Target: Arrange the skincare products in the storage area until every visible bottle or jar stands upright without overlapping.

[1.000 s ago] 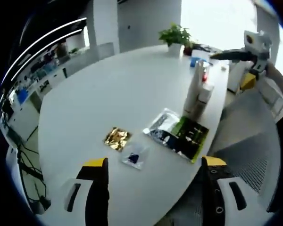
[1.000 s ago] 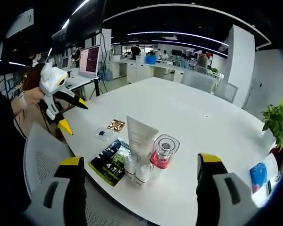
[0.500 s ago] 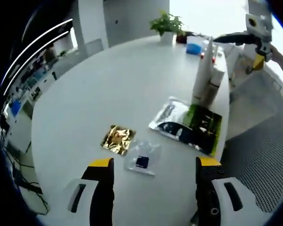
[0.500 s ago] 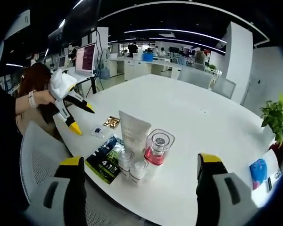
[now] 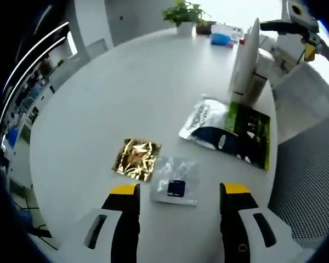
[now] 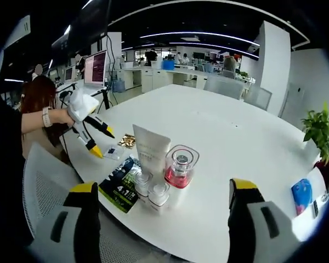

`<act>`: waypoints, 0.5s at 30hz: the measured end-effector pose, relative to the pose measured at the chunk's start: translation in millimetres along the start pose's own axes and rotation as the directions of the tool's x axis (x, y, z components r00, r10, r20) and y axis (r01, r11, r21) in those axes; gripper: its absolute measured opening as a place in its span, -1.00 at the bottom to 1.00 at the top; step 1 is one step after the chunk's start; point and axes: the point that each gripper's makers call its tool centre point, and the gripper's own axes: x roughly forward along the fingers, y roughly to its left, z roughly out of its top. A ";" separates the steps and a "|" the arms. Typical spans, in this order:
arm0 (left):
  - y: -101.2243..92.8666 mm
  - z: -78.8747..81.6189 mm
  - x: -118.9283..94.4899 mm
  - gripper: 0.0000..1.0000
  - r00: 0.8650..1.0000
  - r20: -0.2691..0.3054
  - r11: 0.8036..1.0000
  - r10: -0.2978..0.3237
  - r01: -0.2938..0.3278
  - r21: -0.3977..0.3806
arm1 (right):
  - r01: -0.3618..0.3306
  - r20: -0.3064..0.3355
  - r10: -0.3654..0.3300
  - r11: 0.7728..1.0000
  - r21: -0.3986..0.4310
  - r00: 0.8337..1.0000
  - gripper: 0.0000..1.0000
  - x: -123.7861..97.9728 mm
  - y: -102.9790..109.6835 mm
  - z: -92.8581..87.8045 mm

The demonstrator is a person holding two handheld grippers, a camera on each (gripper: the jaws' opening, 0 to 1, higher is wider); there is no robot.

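Observation:
A white tube stands upright near the table's edge, with a pink bottle under a clear cap beside it. Two small clear-capped bottles stand in front of them. A green-and-black pouch lies flat by the tube. My left gripper is open above a clear sachet with a blue square, next to a gold sachet. In the right gripper view a hand holds the left gripper over those sachets. My right gripper is open, back from the bottles.
The round white table stretches far behind the products. A potted plant and a blue item sit at its far edge. A mesh chair stands against the near edge. Office desks and monitors fill the background.
My left gripper has come down and closer to the clear and gold sachets, which now lie just ahead of its jaws. The bottles, tube and pouch have not moved.

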 end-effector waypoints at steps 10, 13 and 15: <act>-0.2 -6.1 11.9 0.03 0.999 -0.026 0.999 -0.037 0.037 -0.022 | 0.000 -0.012 0.000 1.000 0.011 1.000 0.99 -0.9 1.3 -5.2; -0.3 -7.4 13.3 0.00 0.998 -0.029 0.999 -0.047 0.046 -0.026 | 0.001 -0.010 -0.001 1.000 0.017 1.000 0.99 -2.0 1.3 -5.7; 0.5 -9.3 15.0 -0.01 0.998 -0.034 0.998 -0.054 0.053 -0.034 | 0.002 -0.011 -0.002 1.000 0.020 1.000 0.99 -2.6 1.6 -6.4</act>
